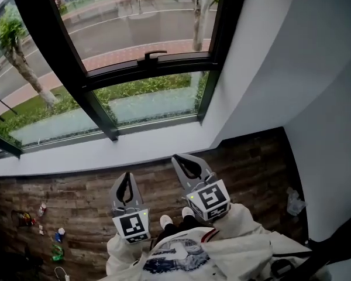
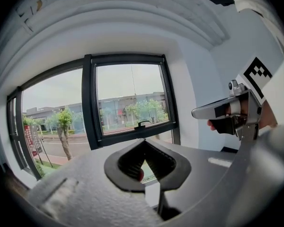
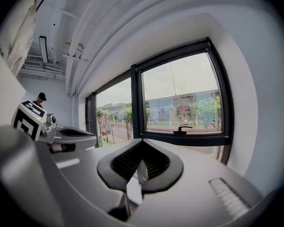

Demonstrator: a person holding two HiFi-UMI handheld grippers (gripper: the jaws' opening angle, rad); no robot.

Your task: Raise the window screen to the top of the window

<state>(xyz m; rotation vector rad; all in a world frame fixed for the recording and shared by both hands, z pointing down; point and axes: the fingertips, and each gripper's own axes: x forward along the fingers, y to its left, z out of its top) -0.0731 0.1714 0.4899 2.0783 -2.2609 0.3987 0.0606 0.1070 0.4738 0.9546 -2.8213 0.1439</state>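
From my feed, the window (image 2: 87,103) stands ahead with its pane (image 3: 189,93) clear right through to the trees and street. I can make out no mesh of a window screen across the glass in any view. A thin line (image 2: 133,82) hangs down the middle of the pane from the top of the frame; I take it for a pull cord, but it is too fine to be sure. This fits two readings: the screen is gathered at the top, where the task wants it, or a mesh too fine for these cameras hangs over the glass. I cannot settle which, so I would not call the job done or open. The black handle (image 3: 182,128) sits on the lower rail of the sash. My left gripper (image 1: 127,175) and right gripper (image 1: 176,158) are held out before the body, side by side and near level. Both point at the window and are well short of it, over the dark floor (image 1: 76,198), with the right reaching a little further. Each gripper's jaws are closed tip to tip with nothing between them.
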